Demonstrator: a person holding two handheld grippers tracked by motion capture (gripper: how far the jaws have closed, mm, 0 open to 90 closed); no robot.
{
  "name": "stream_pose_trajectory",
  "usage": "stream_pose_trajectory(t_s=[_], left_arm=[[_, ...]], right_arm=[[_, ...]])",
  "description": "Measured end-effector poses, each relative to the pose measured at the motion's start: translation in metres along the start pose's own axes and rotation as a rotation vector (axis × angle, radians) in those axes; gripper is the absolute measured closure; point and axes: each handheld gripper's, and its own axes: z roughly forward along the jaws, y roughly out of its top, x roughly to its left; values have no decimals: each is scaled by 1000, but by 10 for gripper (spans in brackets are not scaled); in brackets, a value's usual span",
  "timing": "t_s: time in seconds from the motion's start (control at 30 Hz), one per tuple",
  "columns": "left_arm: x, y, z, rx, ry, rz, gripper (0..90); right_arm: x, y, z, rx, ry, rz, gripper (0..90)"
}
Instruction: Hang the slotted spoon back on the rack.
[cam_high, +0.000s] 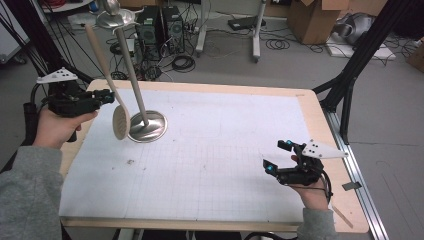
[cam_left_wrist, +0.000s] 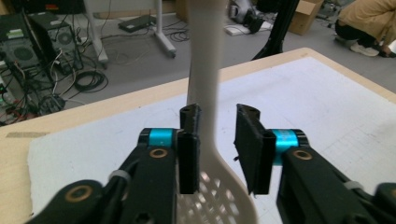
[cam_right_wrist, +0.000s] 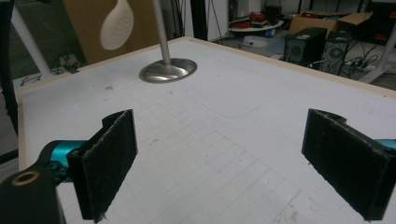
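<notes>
High view: near the table's far left corner, the left gripper has a beige slotted spoon hanging head down between its jaws, just beside a steel utensil stand. The right gripper hovers by the right edge.

Left gripper view: one pad touches the handle, the other stands off, so the jaws are spread loosely around it.

Right gripper view: jaws spread wide, nothing between them.
</notes>
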Motion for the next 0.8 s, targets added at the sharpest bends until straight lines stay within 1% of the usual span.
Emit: stream_pose_trajectory(t_s=[0.07, 0.13, 0.2, 0.3, 0.37, 0.4, 0.47, 0.5, 0.53, 0.6, 0.7, 0.77, 0.8], left_arm=[[0, -2, -1, -3, -7, 6, 681], [0, -6, -2, -18, -26, 19, 641], [-1, -10, -3, -30, -31, 30, 582], [-2, -18, -6, -61, -52, 52, 498], [-1, -23, -8, -62, -64, 68, 429], [-1, -25, -9, -64, -70, 74, 409], [-2, -30, -11, -86, -86, 93, 351], [-2, -32, -12, -95, -93, 96, 328], [-3, -33, -13, -103, -102, 97, 318], [-5, -36, -15, -121, -107, 110, 266], [-8, -39, -16, -123, -114, 115, 180], [-11, -41, -17, -116, -116, 125, 144], [-12, -42, -17, -123, -122, 127, 137]], right_arm=[[0, 0, 1, 4, 0, 3, 94], [0, 0, 1, 7, -2, 2, 94], [0, 0, 2, 7, -2, -5, 94], [1, 0, 2, 11, -5, -4, 94], [2, 0, 3, 14, -1, -7, 94], [2, 0, 4, 18, 0, -9, 94], [4, 0, 5, 26, 2, -13, 94], [5, 0, 6, 24, 5, -20, 94], [6, 0, 6, 28, 5, -16, 94], [7, 0, 6, 30, 5, -19, 94], [8, 0, 4, 32, 5, -22, 94], [8, 0, 3, 30, 3, -21, 95], [9, 0, 2, 26, 3, -22, 94]])
